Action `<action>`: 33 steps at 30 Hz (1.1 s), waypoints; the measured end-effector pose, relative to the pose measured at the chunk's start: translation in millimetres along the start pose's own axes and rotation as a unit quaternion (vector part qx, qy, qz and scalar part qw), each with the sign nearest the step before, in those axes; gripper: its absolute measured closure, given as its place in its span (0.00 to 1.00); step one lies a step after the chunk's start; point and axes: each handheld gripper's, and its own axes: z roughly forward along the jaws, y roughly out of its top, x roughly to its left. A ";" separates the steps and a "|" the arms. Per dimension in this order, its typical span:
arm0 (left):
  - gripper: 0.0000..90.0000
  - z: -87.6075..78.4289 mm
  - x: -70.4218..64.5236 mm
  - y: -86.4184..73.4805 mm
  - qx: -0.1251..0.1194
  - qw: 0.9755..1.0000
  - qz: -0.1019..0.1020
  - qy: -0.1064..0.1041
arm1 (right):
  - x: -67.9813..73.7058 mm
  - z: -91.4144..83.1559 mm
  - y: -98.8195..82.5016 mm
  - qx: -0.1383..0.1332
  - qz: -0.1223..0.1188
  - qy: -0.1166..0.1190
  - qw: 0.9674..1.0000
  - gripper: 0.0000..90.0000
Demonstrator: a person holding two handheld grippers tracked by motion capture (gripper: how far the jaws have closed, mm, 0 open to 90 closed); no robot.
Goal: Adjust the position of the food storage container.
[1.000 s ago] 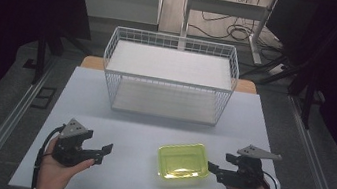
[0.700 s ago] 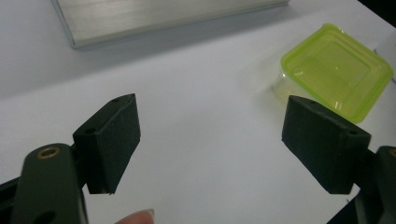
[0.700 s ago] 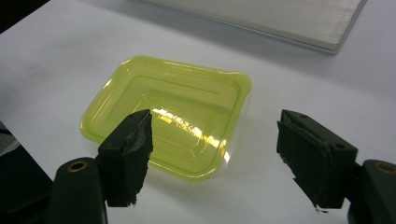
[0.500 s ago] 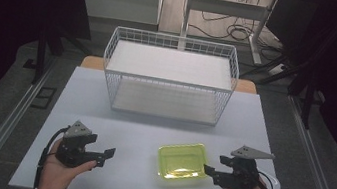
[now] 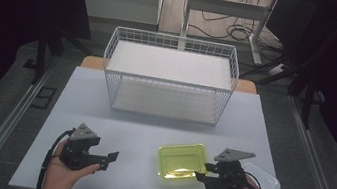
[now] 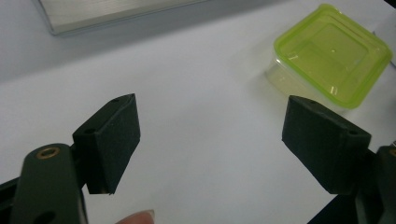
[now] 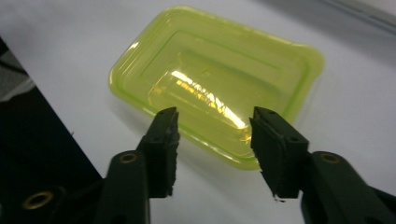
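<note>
1. The green plastic container (image 5: 181, 161) sits open on the white table (image 5: 152, 122), near its front edge and well apart from the white wire basket (image 5: 169, 74) at the back. Nothing has been lifted or packed yet.
2. The right gripper (image 5: 201, 174) is at the container's right rim. Its jaws have just been closing and now stand about half open, with the near rim (image 7: 219, 154) between them. From the right gripper view the pads seem not yet to press on the plastic, though the angle makes that hard to tell.
3. The left gripper (image 5: 109, 159) rests to the left, jaws wide apart with nothing between them, the container well off to its side (image 6: 331, 56).
4. A clear lid (image 5: 264, 182) lies just right of the right hand, untouched.
5. Judged from this, the work is at its start: the grasp remains to be finished, and any moving of the container or lidding is left.
</note>
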 end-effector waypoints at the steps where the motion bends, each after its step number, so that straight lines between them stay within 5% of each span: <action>1: 0.21 0.8 -1.0 0.1 0.001 1.000 0.002 -0.001 | 4.8 5.8 0.7 0.017 -0.012 0.003 1.000 0.68; 9: 0.21 7.1 -9.6 -0.2 0.011 1.000 0.004 -0.023 | 16.5 23.1 -0.1 0.066 -0.042 0.027 0.997 0.98; 14: 0.21 11.5 -9.0 -1.9 0.020 0.999 0.000 -0.030 | 22.5 33.7 -1.4 0.096 -0.060 0.021 0.993 0.99; 18: 0.21 16.8 -12.9 -2.7 0.027 0.999 0.004 -0.037 | 31.5 50.3 -1.6 0.134 -0.087 -0.001 0.987 0.99; 33: 0.20 25.1 -14.1 -4.5 0.041 0.999 -0.008 -0.029 | 31.3 72.8 11.1 0.127 -0.075 -0.024 0.989 0.99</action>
